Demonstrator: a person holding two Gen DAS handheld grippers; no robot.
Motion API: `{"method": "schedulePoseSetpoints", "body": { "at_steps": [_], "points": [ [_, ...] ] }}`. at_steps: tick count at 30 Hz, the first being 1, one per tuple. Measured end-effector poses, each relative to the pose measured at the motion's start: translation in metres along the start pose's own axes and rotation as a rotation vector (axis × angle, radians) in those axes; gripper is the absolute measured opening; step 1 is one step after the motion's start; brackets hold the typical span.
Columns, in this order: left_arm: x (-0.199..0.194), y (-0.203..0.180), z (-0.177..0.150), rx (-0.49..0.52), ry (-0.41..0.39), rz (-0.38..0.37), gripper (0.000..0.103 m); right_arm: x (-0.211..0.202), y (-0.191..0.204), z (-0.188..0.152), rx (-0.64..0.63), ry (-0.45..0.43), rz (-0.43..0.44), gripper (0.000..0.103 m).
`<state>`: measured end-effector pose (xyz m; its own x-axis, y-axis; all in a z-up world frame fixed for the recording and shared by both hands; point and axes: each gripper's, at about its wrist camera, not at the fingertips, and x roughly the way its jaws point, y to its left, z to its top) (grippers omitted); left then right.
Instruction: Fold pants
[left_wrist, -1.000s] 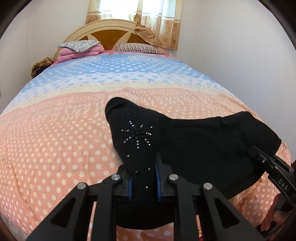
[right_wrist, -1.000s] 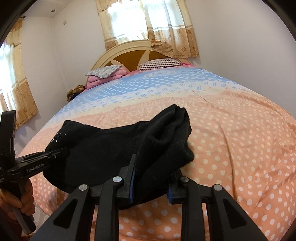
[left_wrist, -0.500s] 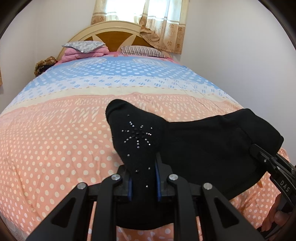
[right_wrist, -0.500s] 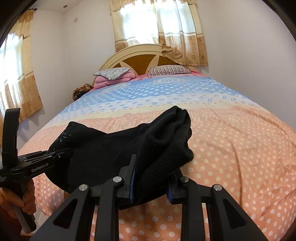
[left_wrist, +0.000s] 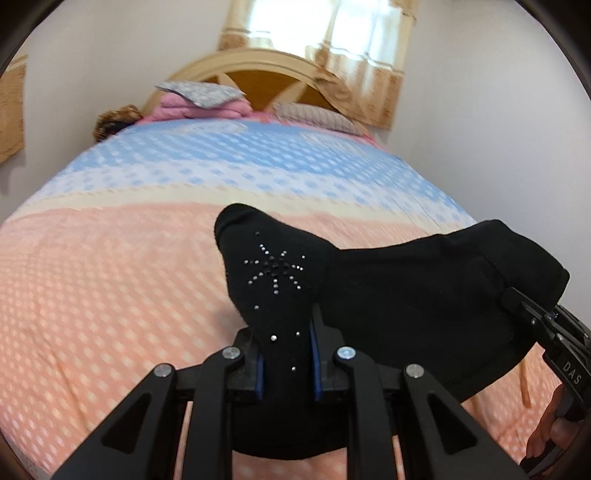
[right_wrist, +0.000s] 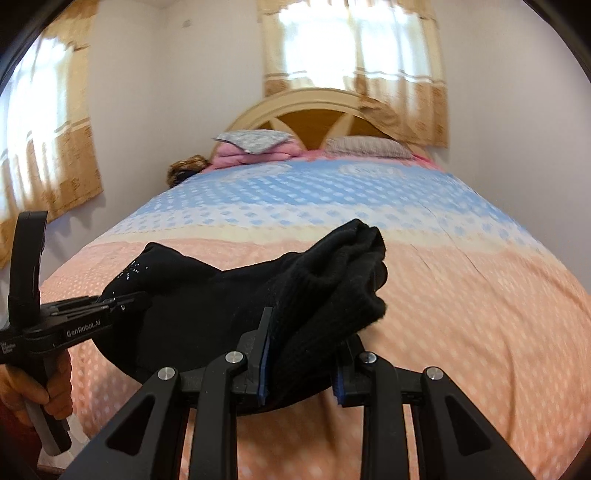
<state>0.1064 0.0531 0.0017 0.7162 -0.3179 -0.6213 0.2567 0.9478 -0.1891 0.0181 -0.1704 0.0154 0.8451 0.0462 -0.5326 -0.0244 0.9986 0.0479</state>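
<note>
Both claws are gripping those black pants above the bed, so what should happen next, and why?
Probably lower both ends onto the bedspread: the left gripper and right gripper each clamp the black pants, which sag between them, so no neat fold yet.

This is a bedroom in a home. A wide bed (right_wrist: 461, 302) fills most of the room, covered by a polka-dot bedspread (left_wrist: 110, 295) banded in peach, cream and blue. At the bed's far end stands an arched cream headboard (right_wrist: 295, 107) with brown wooden panels. Against the headboard lie a striped pillow (right_wrist: 369, 146) and a pink folded blanket (right_wrist: 251, 155) topped by a grey patterned pillow (right_wrist: 251, 138). Behind the headboard, tan curtains (right_wrist: 351, 48) hang over a bright window; another curtained window (right_wrist: 48, 147) is on the wall to the bed's left.
</note>
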Motion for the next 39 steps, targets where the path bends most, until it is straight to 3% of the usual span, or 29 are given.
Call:
{"method": "schedulePoseSetpoints", "body": {
  "at_steps": [8,14,18,21,24,28,35,37,39],
  "points": [
    [0.016,0.062,0.047,0.005,-0.100,0.215,0.019,0.081,0.060,0.063,-0.063,-0.064,0.139,0.027],
    [0.048,0.104,0.075,0.056,-0.174,0.341,0.019,0.164,0.102,0.087,-0.081,-0.073,0.194,0.027],
    [0.089,0.129,0.072,0.036,-0.093,0.376,0.019,0.232,0.120,0.082,-0.066,0.026,0.205,0.027],
    [0.122,0.151,0.056,-0.018,0.032,0.389,0.019,0.272,0.130,0.070,-0.072,0.136,0.197,0.027],
    [0.133,0.160,0.042,-0.043,0.078,0.380,0.021,0.291,0.128,0.058,-0.071,0.197,0.186,0.027],
    [0.132,0.156,0.040,-0.048,0.088,0.378,0.023,0.296,0.125,0.054,-0.063,0.217,0.187,0.028],
    [0.128,0.168,0.043,-0.044,0.117,0.431,0.041,0.301,0.125,0.056,-0.061,0.263,0.181,0.034],
    [0.119,0.173,0.042,-0.037,0.125,0.476,0.056,0.301,0.121,0.058,-0.058,0.289,0.186,0.042],
    [0.106,0.182,0.040,-0.038,0.131,0.520,0.085,0.299,0.115,0.061,-0.058,0.311,0.191,0.050]
  ]
}}
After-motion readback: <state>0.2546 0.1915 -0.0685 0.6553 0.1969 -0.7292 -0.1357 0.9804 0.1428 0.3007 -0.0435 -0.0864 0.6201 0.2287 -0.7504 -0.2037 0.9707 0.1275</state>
